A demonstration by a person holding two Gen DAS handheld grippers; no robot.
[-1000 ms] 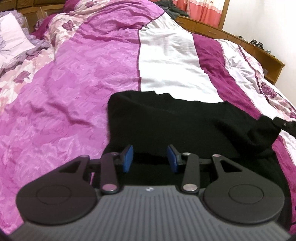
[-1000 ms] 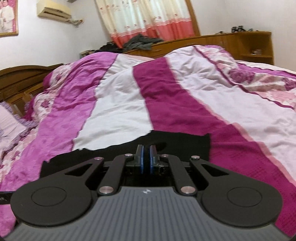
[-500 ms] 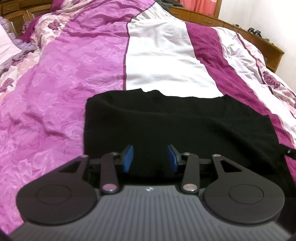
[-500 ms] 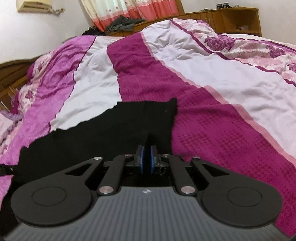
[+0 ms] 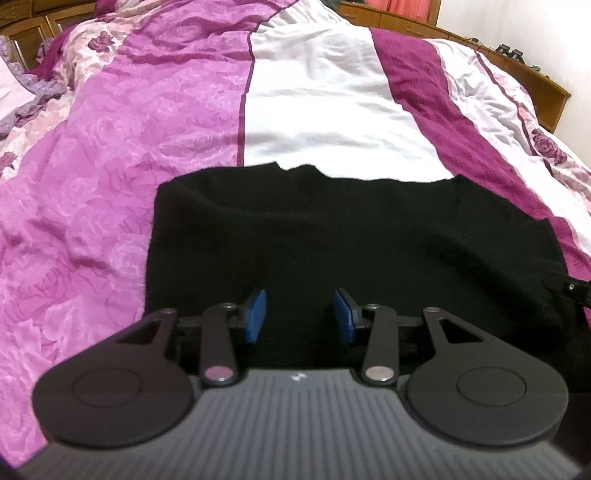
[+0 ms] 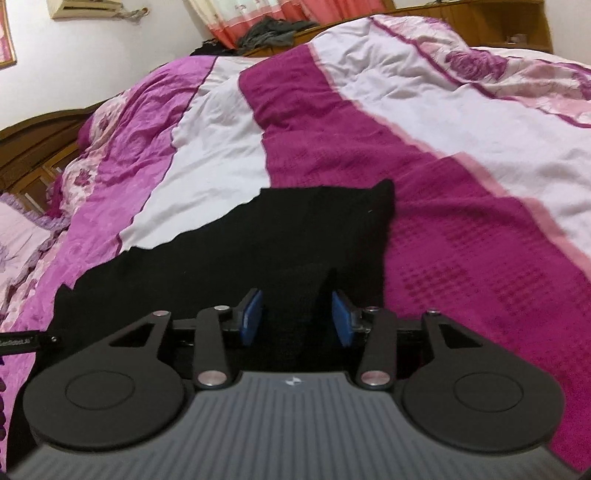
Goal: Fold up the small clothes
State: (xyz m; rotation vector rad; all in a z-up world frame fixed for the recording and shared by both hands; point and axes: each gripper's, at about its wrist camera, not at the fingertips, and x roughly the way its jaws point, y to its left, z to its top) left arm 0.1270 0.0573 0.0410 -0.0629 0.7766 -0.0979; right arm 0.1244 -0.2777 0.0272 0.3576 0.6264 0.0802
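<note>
A black knitted garment (image 5: 351,236) lies flat on the striped bedspread, folded into a rough rectangle. Over its near edge my left gripper (image 5: 299,319) hovers open, its blue pads holding nothing. The right wrist view shows the same garment (image 6: 295,236) running from the lower left up to a pointed corner. My right gripper (image 6: 295,317) stands open above the garment's near right part, with only a low fold of black cloth lying between the spread pads. The tip of the right gripper (image 5: 576,290) shows at the right edge of the left wrist view.
The bedspread (image 5: 321,99) has pink floral, white and magenta stripes. A wooden bed frame (image 5: 532,74) runs along the far right. Pillows (image 6: 18,236) lie at the left. Curtains and a heap of dark clothes (image 6: 273,31) are at the back.
My right gripper was shut on the garment's edge, carried it down flat onto the bed and has now opened. The raised flap on the right has flattened. The left gripper stayed open.
</note>
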